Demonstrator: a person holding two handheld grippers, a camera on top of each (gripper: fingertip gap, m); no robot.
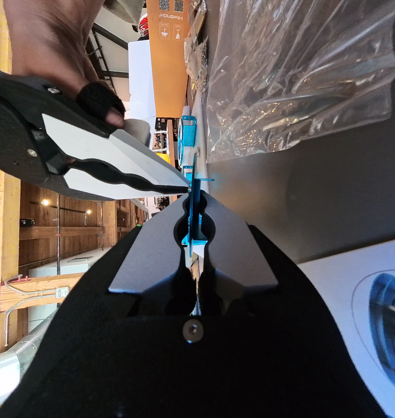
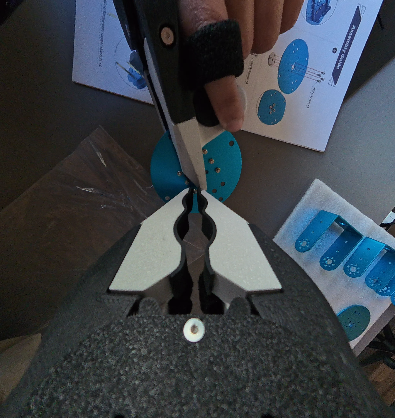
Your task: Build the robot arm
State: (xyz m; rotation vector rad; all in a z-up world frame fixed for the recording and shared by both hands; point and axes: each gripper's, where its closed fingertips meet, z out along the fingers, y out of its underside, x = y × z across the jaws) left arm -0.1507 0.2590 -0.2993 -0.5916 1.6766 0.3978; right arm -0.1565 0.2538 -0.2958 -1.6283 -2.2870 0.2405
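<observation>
A round blue metal disc [image 2: 223, 162] with several holes and small brass studs is held upright above the grey table. My left gripper [image 1: 195, 194] is shut on the disc [image 1: 195, 212], which shows edge-on between its fingers. In the right wrist view the left gripper [image 2: 202, 186] comes down from the top, with a person's hand on it. My right gripper [image 2: 195, 191] is shut on a small screw [image 2: 194, 191] at the disc's face near its lower holes. In the left wrist view the right gripper [image 1: 187, 189] reaches in from the upper left and touches the disc.
A clear plastic bag [image 2: 56, 203] lies on the table to the left. A printed guide sheet [image 2: 305, 90] lies behind. A white foam pad [image 2: 323, 199] at the right carries several blue brackets [image 2: 350, 255] and another blue disc [image 2: 352, 321]. An orange box [image 1: 169, 67] stands far off. The tips of both grippers are at nearly the same place.
</observation>
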